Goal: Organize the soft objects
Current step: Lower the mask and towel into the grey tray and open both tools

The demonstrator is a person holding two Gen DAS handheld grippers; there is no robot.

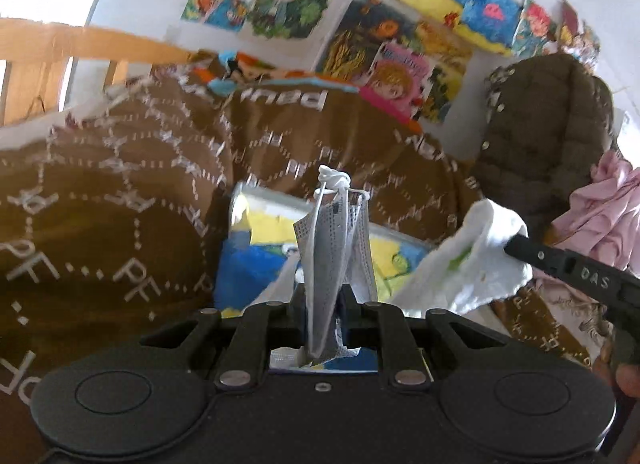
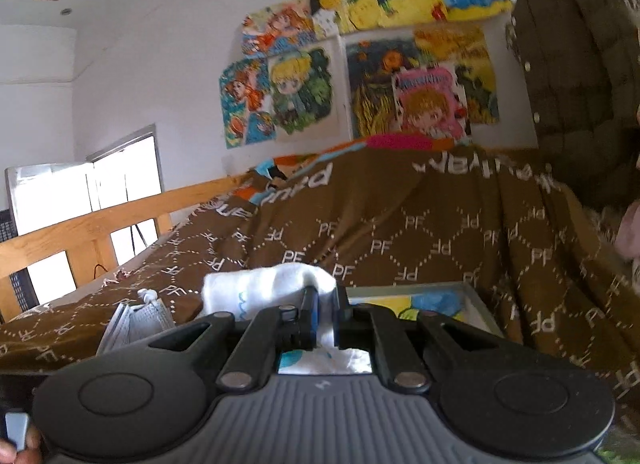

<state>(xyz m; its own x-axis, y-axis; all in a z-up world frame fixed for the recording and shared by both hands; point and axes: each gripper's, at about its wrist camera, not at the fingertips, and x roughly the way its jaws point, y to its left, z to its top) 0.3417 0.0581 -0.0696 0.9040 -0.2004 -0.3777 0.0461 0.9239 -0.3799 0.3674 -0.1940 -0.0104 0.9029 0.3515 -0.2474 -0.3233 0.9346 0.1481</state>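
A grey face mask (image 1: 336, 264) is clamped in the left gripper (image 1: 326, 304) and a white cloth (image 2: 272, 292) in the right gripper (image 2: 324, 316), above a brown patterned blanket (image 2: 420, 240); drawings (image 2: 304, 88) are pinned to the white wall (image 2: 160, 64).

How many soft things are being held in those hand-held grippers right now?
2. A grey face mask hangs from the left hand-held gripper; a white cloth is pinched in the right hand-held gripper. Others may be hidden.

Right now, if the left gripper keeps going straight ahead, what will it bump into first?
Probably the brown blanket heaped on the bed. The left gripper, shut on a grey mask, points over a colourful picture toward it, though depth is unclear.
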